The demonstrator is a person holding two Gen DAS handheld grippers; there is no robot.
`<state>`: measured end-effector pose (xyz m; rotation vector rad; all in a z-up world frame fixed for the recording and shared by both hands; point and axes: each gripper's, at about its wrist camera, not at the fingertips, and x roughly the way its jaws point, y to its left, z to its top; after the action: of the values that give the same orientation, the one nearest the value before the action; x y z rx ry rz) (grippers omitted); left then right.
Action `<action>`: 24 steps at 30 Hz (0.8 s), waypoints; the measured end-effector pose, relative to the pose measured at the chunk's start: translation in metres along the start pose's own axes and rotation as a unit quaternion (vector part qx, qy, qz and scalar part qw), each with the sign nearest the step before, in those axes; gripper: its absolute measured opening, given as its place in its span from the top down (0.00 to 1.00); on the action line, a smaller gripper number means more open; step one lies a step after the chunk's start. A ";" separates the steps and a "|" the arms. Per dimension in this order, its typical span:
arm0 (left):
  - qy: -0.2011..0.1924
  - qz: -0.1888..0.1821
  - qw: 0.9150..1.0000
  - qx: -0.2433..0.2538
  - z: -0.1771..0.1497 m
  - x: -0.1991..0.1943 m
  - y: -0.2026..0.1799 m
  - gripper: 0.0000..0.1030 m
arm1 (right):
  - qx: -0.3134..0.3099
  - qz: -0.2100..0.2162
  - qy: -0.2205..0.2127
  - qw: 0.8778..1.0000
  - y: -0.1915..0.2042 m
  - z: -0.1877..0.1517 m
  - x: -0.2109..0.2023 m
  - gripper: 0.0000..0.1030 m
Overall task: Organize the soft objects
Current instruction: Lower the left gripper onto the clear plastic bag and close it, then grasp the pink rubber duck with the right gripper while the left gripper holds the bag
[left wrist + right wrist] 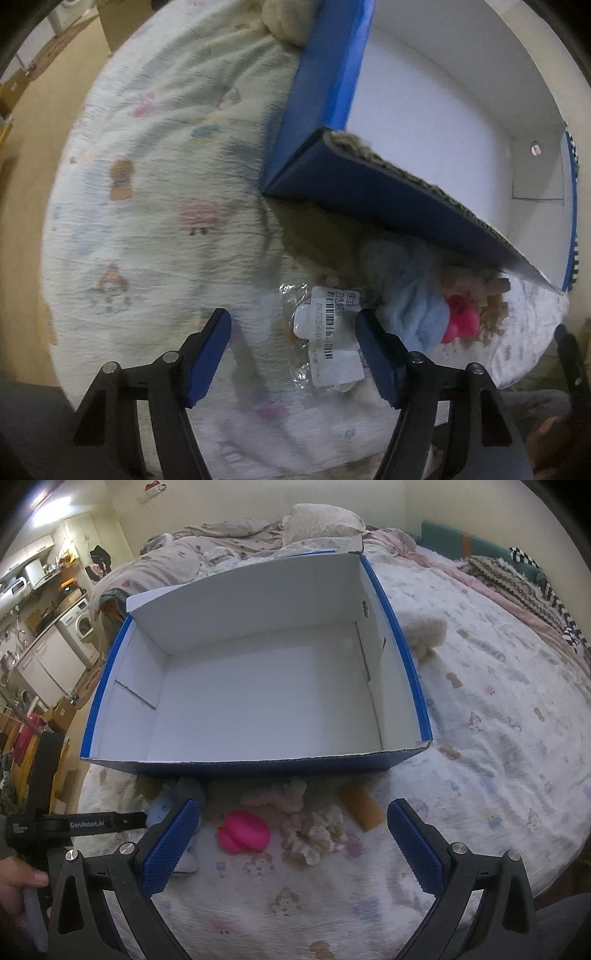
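The left gripper (pixel 291 354) stands wide open and holds nothing; between its pads (pixel 207 358) lies a clear bag (pixel 325 343) with a barcode label, not touched as far as the view shows. The right gripper (pixel 291 845) is also wide open and empty, hovering over the sheet (pixel 498 738) in front of the box (pixel 402 642).

One box, blue outside and white inside, sits on the bed with nothing in it. Before its near wall lie the soft things: one pink toy (pixel 243 830), one cream ruffled piece (pixel 314 830), one pale blue piece (pixel 162 808) partly behind the left pad, one beige fluffy piece (pixel 288 794) and one orange-brown block (pixel 362 808). One more cream fluffy toy (pixel 424 631) rests just beside the box's right wall.
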<state>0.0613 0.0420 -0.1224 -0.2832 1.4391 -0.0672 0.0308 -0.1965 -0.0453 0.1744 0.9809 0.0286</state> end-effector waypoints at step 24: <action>-0.086 -0.026 0.995 0.036 -0.003 -0.047 0.002 0.95 | -0.012 -0.018 0.003 1.000 0.004 -0.004 0.002 0.00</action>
<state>0.0515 0.0537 -0.0780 -0.2619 1.2559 -0.1337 0.0284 -0.1919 -0.0485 0.1351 0.9894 0.0086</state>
